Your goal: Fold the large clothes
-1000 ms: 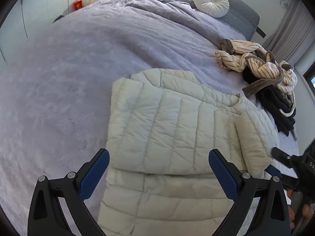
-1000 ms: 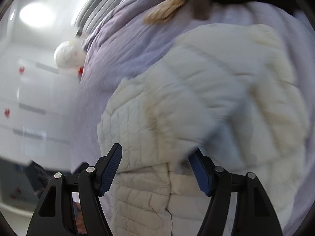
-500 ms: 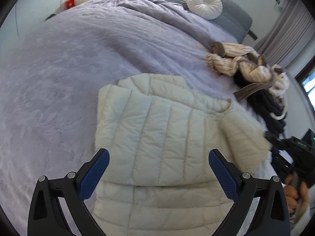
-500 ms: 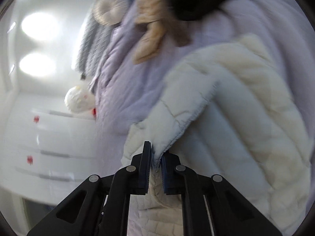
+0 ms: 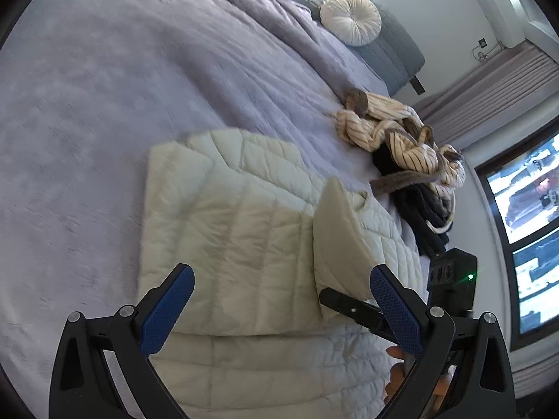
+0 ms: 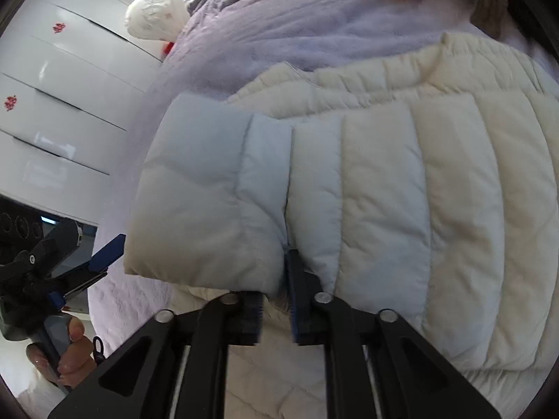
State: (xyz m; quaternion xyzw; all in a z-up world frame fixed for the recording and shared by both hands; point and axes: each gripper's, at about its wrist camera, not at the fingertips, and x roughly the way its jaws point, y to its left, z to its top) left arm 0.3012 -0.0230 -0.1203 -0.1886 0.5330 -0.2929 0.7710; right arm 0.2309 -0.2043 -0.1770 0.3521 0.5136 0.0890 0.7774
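While a fold of the cream quilted jacket (image 6: 401,181) is pinched between the narrowly parted pads of the right tongs (image 6: 274,310), the left tongs (image 5: 279,310) are held spread wide with nothing between them. The right jaws have just been opening slightly after closing, and the sleeve (image 6: 209,195) is seen gripped at its lower edge and lifted over the jacket's body. In the left wrist view, the same sleeve (image 5: 340,241) is seen standing up as a raised flap at about 3 o'clock of the jacket (image 5: 227,230), with the right tongs (image 5: 353,309) clamped to its lower corner. The left tongs are poised above the jacket's near edge, apart from the fabric.

The jacket is laid flat on the lilac blanket of the bed (image 5: 104,104), near the bed's front edge, with one side already folded inward. At about 2 o'clock from the jacket, a heap of striped beige clothing (image 5: 398,132) is piled over dark garments (image 5: 426,216), well apart from the jacket. A round white cushion (image 5: 349,19) is set against the grey headboard at 1 o'clock. In the right wrist view, a hand (image 6: 70,356) gripping the left tool's handle is seen at 8 o'clock, and white wardrobe doors (image 6: 52,104) are seen at 10 o'clock.
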